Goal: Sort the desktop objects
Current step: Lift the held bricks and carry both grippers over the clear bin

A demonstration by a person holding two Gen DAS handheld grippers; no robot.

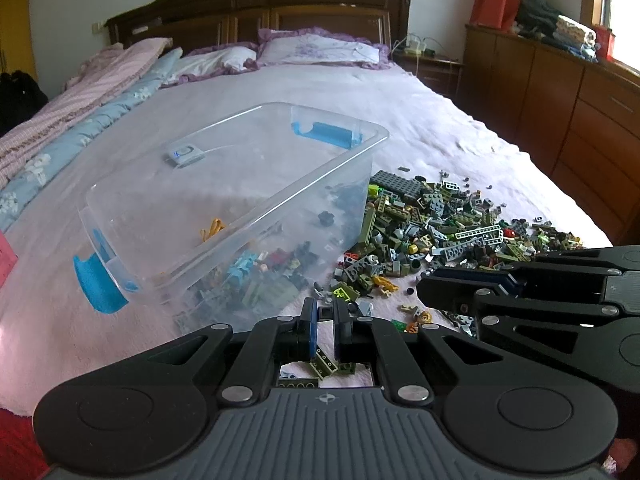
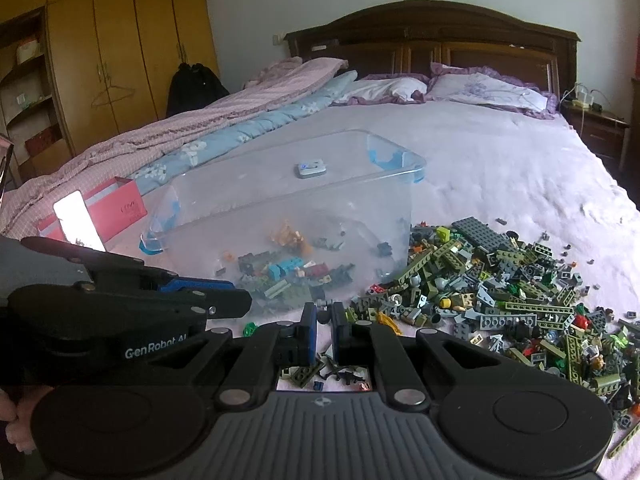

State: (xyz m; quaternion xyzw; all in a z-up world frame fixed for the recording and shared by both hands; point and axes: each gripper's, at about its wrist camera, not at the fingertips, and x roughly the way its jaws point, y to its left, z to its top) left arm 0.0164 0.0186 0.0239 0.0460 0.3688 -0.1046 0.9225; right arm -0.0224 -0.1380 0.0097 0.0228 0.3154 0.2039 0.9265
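On the bed: clear bin (image 1: 224, 184) partly filled with toy bricks, loose brick pile (image 1: 448, 224) against its right side.

Left gripper (image 1: 325, 312) and right gripper (image 2: 324, 314) both hover low over the pile's near edge, fingers nearly closed, a narrow gap showing, nothing held. Scattered bricks lie directly under both; main heap is ahead-right, nearer the right gripper. Bin's long axis runs away, ahead-left.

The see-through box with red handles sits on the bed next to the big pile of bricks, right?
Not quite: the handles are blue, not red. The left wrist view shows it best. The rest holds: the see-through box sits on the bed next to the big pile of bricks.
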